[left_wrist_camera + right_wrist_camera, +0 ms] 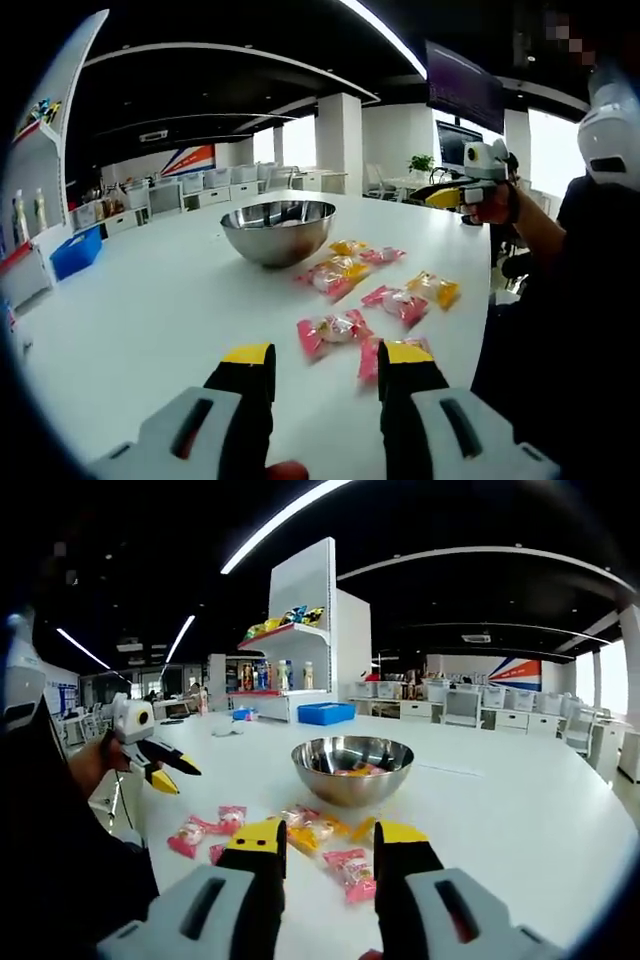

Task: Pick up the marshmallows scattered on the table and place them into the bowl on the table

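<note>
Left gripper view, left tongs wide, empty, above marshmallows, bowl upright beyond, right tongs wide.

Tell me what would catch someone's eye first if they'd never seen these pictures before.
Probably the shiny steel bowl standing on the big white table, with some wrapped sweets already inside it in the right gripper view. Next, the bright pink and yellow marshmallow packets scattered on the table between the bowl and the cameras. Then the yellow-tipped black jaws of the left gripper and the right gripper, both open above the table.
</note>
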The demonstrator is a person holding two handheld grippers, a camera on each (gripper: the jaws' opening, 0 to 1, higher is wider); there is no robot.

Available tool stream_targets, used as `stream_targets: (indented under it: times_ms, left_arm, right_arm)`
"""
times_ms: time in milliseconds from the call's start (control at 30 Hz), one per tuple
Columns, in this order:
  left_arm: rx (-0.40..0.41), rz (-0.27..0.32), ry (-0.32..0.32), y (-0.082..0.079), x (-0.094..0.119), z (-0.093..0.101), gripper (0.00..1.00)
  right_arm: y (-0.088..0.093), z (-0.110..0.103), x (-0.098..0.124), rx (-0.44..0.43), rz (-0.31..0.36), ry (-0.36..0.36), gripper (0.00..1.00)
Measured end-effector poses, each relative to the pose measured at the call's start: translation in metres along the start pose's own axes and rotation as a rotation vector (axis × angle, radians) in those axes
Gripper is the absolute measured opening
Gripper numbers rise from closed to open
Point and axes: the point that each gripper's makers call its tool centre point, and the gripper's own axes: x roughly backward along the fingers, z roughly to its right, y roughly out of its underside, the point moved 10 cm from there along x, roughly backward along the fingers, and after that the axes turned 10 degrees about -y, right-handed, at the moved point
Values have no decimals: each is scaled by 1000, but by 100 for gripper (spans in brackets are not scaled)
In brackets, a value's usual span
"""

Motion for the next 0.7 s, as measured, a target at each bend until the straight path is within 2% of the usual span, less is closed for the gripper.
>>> stream_targets:
  times_ms: [200,400,500,533,600,700]
  left_arm:
    - [-77,-8,35,-12,-7,0,42]
    - [-139,-15,62,-25,-21,-6,42]
    - [-209,-40,105,-30,-30,-6,42]
    - [-224,-49,137,-32,-35,-6,42]
    - [-227,-63,161,-35,-40,-7,41]
    - [-281,-74,233,-40,-47,-6,41]
  right_arm:
    - [6,-3,3,6,-29,-9,35]
    - [16,-6,10,33,-113,-10,35]
    - [24,-8,13,37,-165,-21,35]
    - [27,-8,14,44,-194,-25,35]
    - [31,-10,15,54,-226,-30,35]
    - [34,-10,16,50,-245,-35,35]
